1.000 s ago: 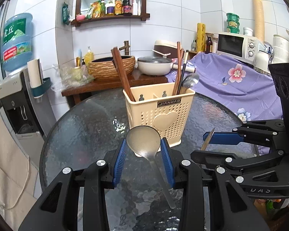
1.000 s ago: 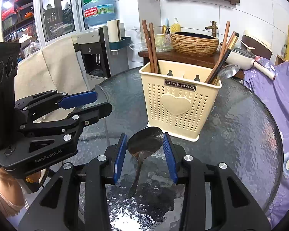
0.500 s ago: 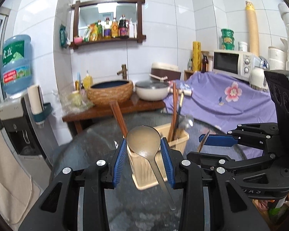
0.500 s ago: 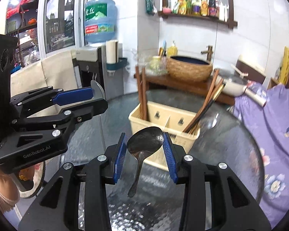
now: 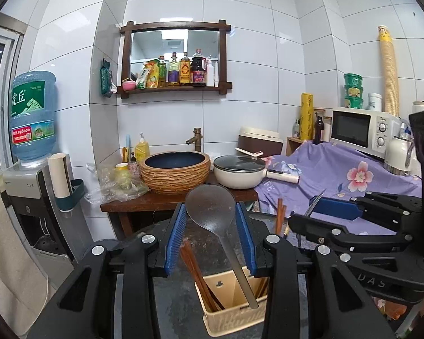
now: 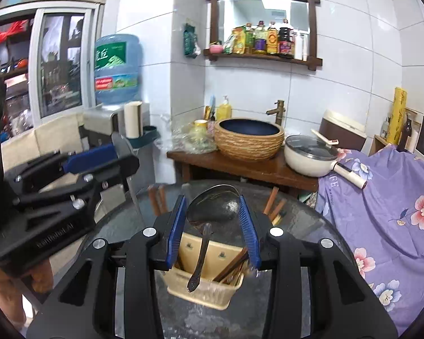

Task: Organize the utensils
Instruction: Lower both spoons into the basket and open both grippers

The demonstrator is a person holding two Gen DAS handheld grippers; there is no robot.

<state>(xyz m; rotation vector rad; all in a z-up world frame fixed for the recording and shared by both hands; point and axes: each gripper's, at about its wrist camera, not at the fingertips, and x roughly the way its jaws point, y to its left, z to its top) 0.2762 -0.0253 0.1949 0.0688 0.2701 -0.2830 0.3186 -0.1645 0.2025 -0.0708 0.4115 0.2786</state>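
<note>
Each hand-held gripper clamps a spoon by its bowl: left hand-held gripper (image 5: 210,236) a pale spoon (image 5: 212,212), right hand-held gripper (image 6: 213,230) a steel spoon (image 6: 212,207). Both have risen off the table (image 6: 296,220) since a second ago, handles now hanging above the utensil holder (image 6: 203,288), ready for lowering in

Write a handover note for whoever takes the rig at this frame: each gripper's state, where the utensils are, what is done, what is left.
Left gripper: shut on a spoon by its bowl, handle hanging down over the utensil holder.
Right gripper: shut on a second spoon, also by the bowl, handle hanging over the same holder.
Holder: cream, perforated, on the glass table, below both grippers; chopsticks already stand in it.
Done: both spoons picked up and held above the holder.
Left: lower each spoon handle-first into a compartment, then release.
</note>
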